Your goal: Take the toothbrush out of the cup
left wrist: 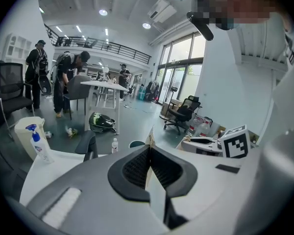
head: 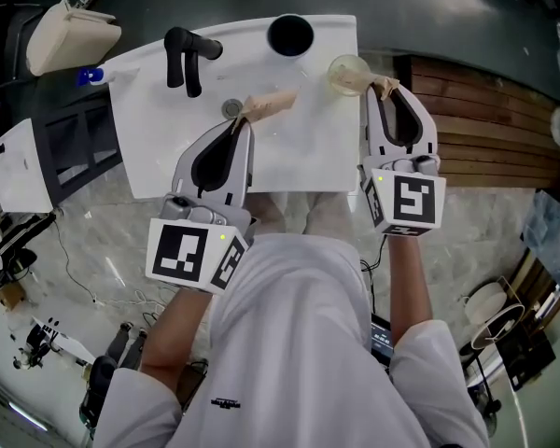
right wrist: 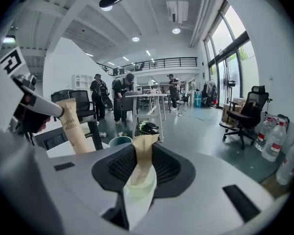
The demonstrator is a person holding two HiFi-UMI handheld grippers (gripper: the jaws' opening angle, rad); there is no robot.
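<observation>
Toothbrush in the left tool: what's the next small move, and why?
Probably lower the left tool and lay the paper-wrapped toothbrush on the white counter. The toothbrush is already outside the clear cup, which the right tool grips by its rim near the counter's right edge. Setting it down seems to be all that is left.

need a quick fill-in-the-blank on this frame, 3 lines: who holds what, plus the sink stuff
1. The left gripper is shut on a paper-wrapped ___.
2. The translucent cup is gripped by the ___ gripper.
3. The faucet and the round cup at the far edge of the white basin are both ___ in colour.

Missing words: toothbrush; right; black
</observation>
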